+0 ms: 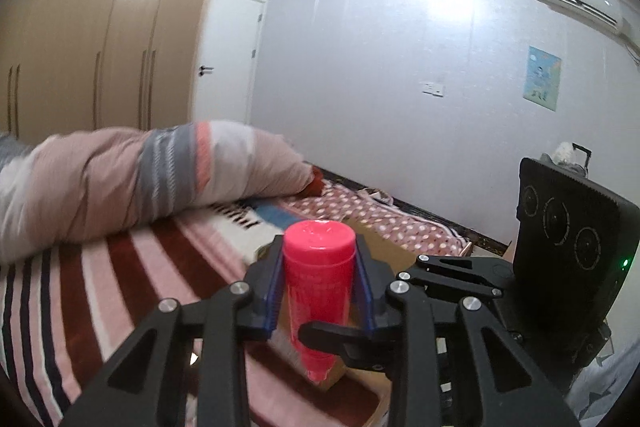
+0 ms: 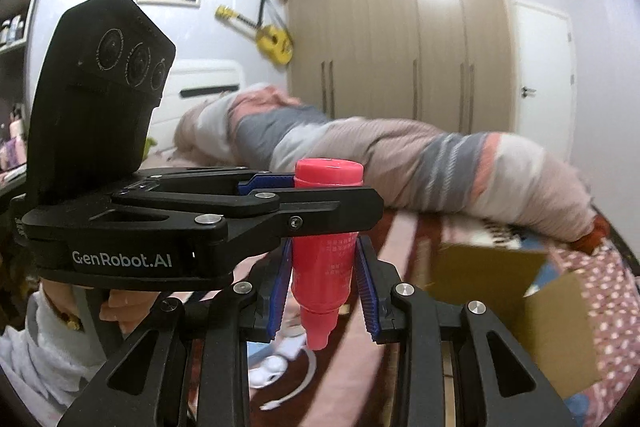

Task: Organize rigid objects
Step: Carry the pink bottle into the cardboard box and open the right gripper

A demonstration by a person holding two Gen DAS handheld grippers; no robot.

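A pink plastic tube [image 1: 318,279] stands cap up in the air above the bed, its tapered end pointing down. My left gripper [image 1: 319,287] is shut on its upper body, blue pads on both sides. In the right wrist view the left gripper's fingers cross in front of the same tube [image 2: 326,267]. My right gripper [image 2: 325,291] brackets the tube's lower part with its blue pads slightly apart from it, open. An open cardboard box [image 2: 516,303] sits on the bed to the right, also behind the tube in the left wrist view [image 1: 384,251].
A rolled striped quilt [image 1: 140,179] lies across the bed [image 1: 80,291]. White earphones and a cable [image 2: 280,371] lie on the blanket below the grippers. A wardrobe [image 2: 400,39] and a door stand behind. The person's hand [image 2: 120,303] holds the left gripper.
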